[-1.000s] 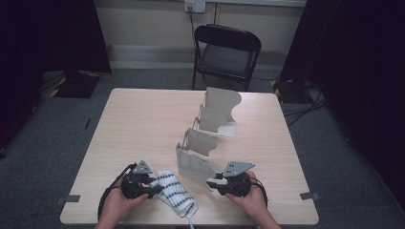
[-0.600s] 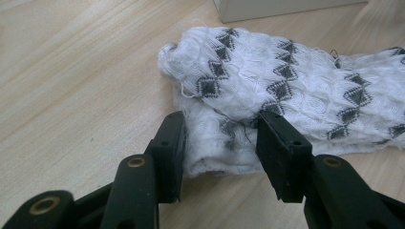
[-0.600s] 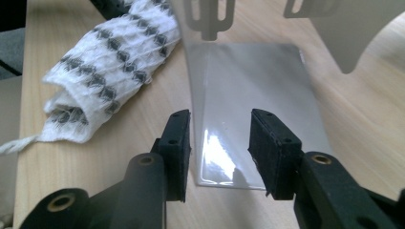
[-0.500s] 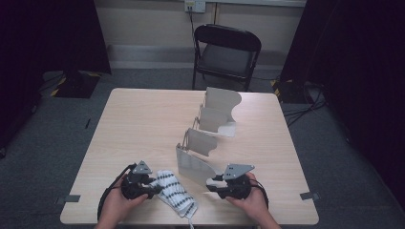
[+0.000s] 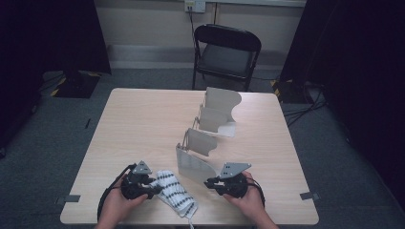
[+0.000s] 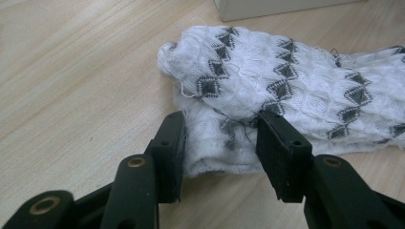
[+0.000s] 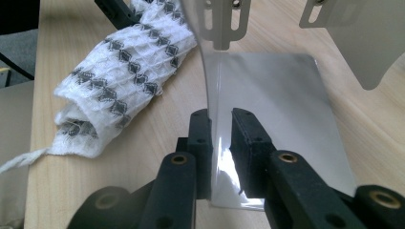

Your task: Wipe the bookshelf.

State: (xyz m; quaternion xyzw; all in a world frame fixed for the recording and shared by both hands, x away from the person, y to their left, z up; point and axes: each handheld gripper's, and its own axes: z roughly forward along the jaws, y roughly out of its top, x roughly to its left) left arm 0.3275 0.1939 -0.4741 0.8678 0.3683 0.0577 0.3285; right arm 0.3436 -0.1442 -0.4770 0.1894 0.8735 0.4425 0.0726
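A white knit cloth (image 5: 174, 193) with dark diamond rows lies folded at the table's front, between the two hands. My left gripper (image 5: 152, 188) lies at the cloth's left end, jaws closed across its folded edge (image 6: 224, 143). A white sheet-metal rack (image 5: 210, 129) with curved upright dividers runs from the table's middle to its far side. My right gripper (image 5: 210, 183) is at the rack's nearest plate (image 5: 193, 164). Its jaws have just been closing and now pinch that thin upright plate (image 7: 215, 86) between the pads, with the rack's shiny base (image 7: 282, 105) beside them.
The wooden table (image 5: 138, 124) has bare surface to the left of the rack. A black folding chair (image 5: 227, 50) stands behind the far edge. Dark curtains hang on both sides, and cables lie on the floor at the right.
The right gripper's jaws have drawn together on the rack's front plate. Both hands, the cloth and the rack stay where they were.
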